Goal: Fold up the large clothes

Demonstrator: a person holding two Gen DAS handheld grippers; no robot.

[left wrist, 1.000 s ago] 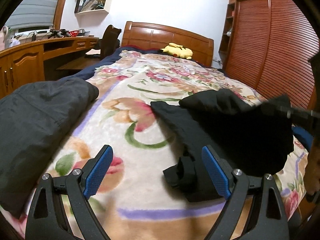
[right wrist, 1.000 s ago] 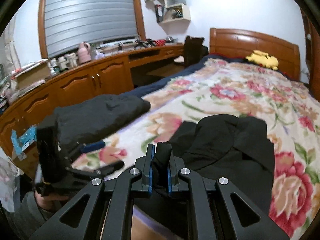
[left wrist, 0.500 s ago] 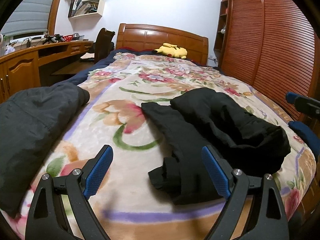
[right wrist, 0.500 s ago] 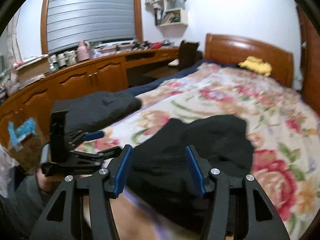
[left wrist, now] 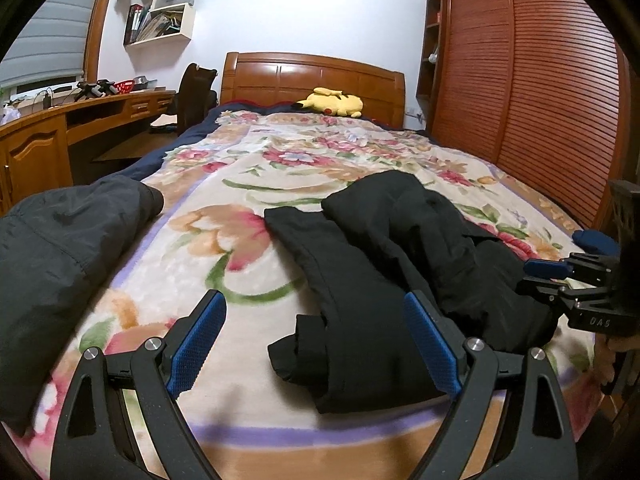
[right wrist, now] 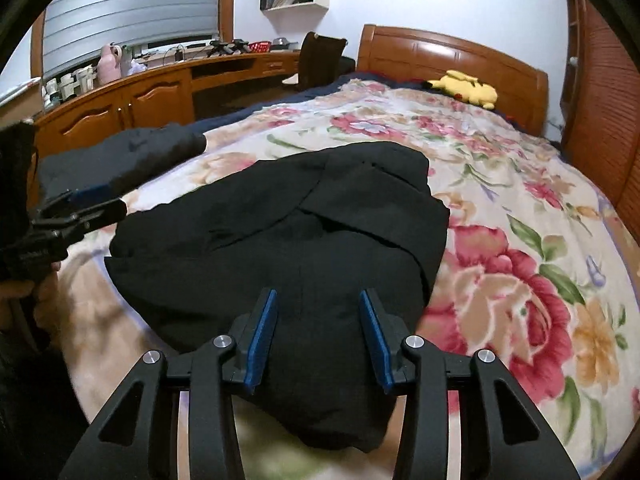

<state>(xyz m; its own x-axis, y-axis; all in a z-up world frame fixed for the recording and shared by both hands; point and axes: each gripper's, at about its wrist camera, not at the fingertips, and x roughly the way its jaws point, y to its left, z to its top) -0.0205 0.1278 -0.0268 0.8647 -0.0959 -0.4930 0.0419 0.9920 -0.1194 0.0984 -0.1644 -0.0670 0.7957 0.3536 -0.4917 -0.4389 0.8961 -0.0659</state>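
A black garment (left wrist: pixel 392 264) lies bunched and partly folded on the floral bedspread (left wrist: pixel 248 184) near the foot of the bed; it also fills the middle of the right wrist view (right wrist: pixel 288 240). My left gripper (left wrist: pixel 316 344) is open and empty, hovering above the garment's near left end. My right gripper (right wrist: pixel 318 336) is open and empty just above the garment's near edge; it also shows at the right edge of the left wrist view (left wrist: pixel 560 264).
A dark grey folded garment (left wrist: pixel 60 256) lies at the bed's left edge. A yellow plush toy (left wrist: pixel 332 102) rests by the wooden headboard (left wrist: pixel 312 76). A wooden desk (left wrist: pixel 48 136) and chair (left wrist: pixel 196 92) stand left; a slatted wardrobe (left wrist: pixel 540 92) stands right.
My right gripper was shut on a fold of the black garment, then opened and let it drop onto the bed. The garment now lies flatter. My left gripper stayed open.
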